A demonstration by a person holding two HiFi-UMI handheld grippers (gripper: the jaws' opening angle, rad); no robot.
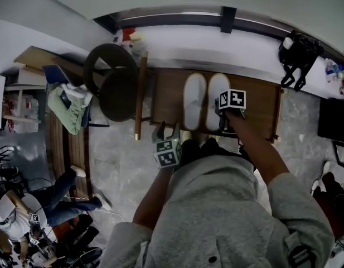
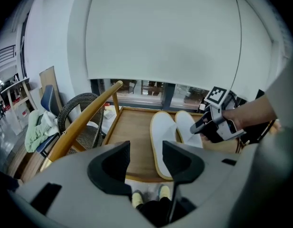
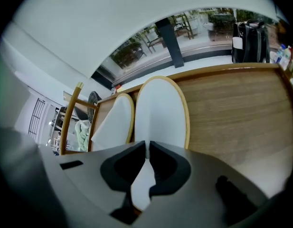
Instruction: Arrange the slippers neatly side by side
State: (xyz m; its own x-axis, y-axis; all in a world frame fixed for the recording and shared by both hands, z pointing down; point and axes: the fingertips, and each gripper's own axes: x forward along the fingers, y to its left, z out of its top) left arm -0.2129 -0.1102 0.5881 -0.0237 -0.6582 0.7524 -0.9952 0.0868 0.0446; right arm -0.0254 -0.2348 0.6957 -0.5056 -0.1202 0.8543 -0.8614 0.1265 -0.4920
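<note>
Your right gripper (image 3: 147, 148) clamps the right white tan-rimmed slipper (image 3: 163, 108), just beside the left white slipper (image 3: 115, 120) on the brown wooden table (image 3: 231, 113). Your left gripper (image 2: 145, 151) hangs open and empty off the table's near edge.

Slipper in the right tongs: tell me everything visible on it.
The right slipper is white, soft-looking fabric with a thin tan rim round the sole. It lies on the wooden table, parallel to and close beside the left slipper; whether their edges touch is unclear. The right tongs are shut on the white fabric at its near end, and its length runs straight away from them.
</note>
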